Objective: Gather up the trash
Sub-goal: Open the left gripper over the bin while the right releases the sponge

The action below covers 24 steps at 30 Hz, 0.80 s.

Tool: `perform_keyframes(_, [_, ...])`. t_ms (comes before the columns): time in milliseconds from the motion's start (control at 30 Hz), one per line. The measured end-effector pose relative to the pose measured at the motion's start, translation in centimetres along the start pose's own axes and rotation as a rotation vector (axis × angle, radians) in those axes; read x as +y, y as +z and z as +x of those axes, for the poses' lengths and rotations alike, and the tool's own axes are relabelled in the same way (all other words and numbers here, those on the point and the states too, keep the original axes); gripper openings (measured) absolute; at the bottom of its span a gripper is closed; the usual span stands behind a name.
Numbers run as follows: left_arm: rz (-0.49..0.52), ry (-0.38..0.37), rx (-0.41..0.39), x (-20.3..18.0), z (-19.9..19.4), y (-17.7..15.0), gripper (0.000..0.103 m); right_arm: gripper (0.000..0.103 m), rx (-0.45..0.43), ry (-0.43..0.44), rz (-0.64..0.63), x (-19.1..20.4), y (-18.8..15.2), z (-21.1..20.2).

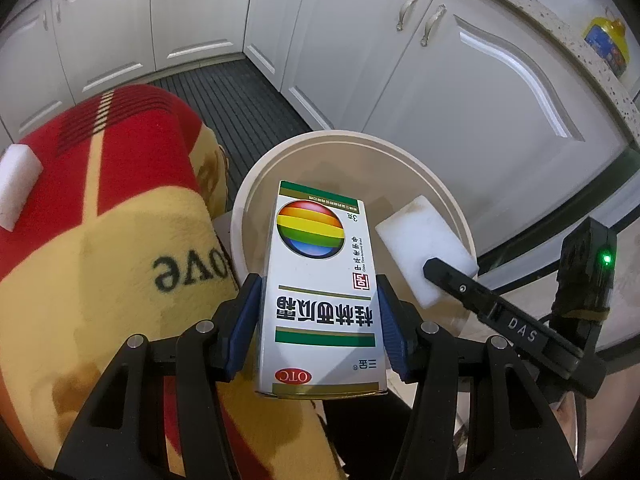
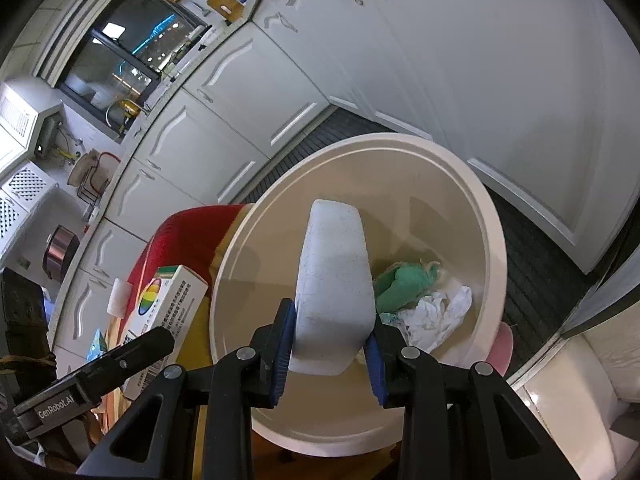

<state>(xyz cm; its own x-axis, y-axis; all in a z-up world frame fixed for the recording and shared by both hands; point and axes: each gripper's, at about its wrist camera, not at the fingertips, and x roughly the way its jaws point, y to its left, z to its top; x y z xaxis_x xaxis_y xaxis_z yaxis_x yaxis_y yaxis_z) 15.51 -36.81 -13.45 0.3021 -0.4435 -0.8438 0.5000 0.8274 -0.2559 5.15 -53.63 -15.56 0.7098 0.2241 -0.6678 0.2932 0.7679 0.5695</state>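
Observation:
My left gripper (image 1: pixel 318 312) is shut on a white medicine box (image 1: pixel 320 280) with a rainbow ball print, held over the rim of a cream round bin (image 1: pixel 448 188). My right gripper (image 2: pixel 330 344) is shut on a white foam block (image 2: pixel 332 276), held over the bin's (image 2: pixel 494 248) opening. The block (image 1: pixel 426 248) and right gripper finger (image 1: pixel 480 300) also show in the left wrist view. The box (image 2: pixel 164 308) also shows in the right wrist view. Green cloth (image 2: pixel 400 284) and crumpled white paper (image 2: pixel 436 312) lie in the bin.
A red and yellow blanket (image 1: pixel 100 248) covers a surface left of the bin, with another white foam block (image 1: pixel 16 184) on it. White kitchen cabinets (image 1: pixel 460 80) and a dark ribbed floor mat (image 1: pixel 240 104) lie beyond the bin.

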Motion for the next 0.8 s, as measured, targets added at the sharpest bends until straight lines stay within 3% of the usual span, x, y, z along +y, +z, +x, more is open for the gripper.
perform_keyframes(800, [0.020, -0.031, 0.022, -1.0, 2.2, 0.6, 0.054, 0.031, 0.001, -0.012, -0.008, -1.1, 0.1, 0.4])
